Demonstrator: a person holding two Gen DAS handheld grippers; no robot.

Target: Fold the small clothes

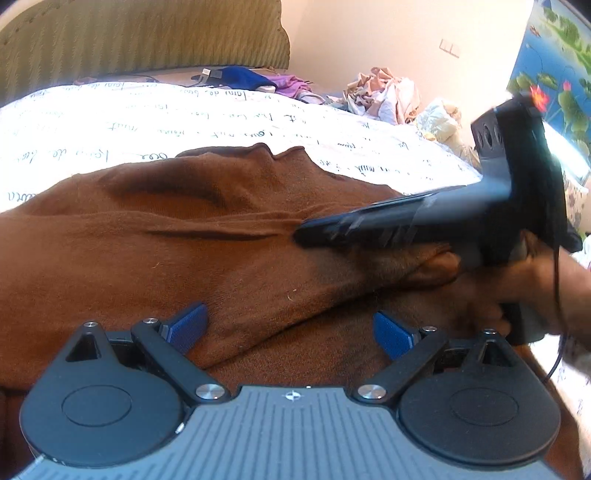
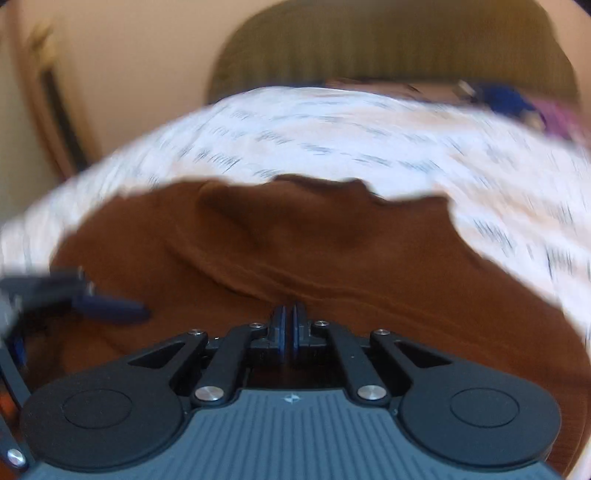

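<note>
A brown garment (image 1: 166,240) lies spread on a white sheet with script print (image 1: 147,118), its right side folded over toward the middle. My left gripper (image 1: 290,325) hovers open over the near part of the cloth, with nothing pinched between its blue pads. My right gripper (image 1: 301,236) comes in from the right in a person's hand (image 1: 517,288), its tips on the garment where a long crease ends. In the blurred right wrist view the right gripper (image 2: 289,314) has its pads pressed together on that ridge of the brown garment (image 2: 332,251). A left gripper finger (image 2: 110,309) shows at the left.
A green ribbed headboard (image 1: 147,33) stands behind the bed. Blue and purple clothes (image 1: 243,79) and a heap of pale clothes (image 1: 384,96) lie at the far edge. A blue floral panel (image 1: 554,55) is at the right. Bare sheet lies beyond the garment.
</note>
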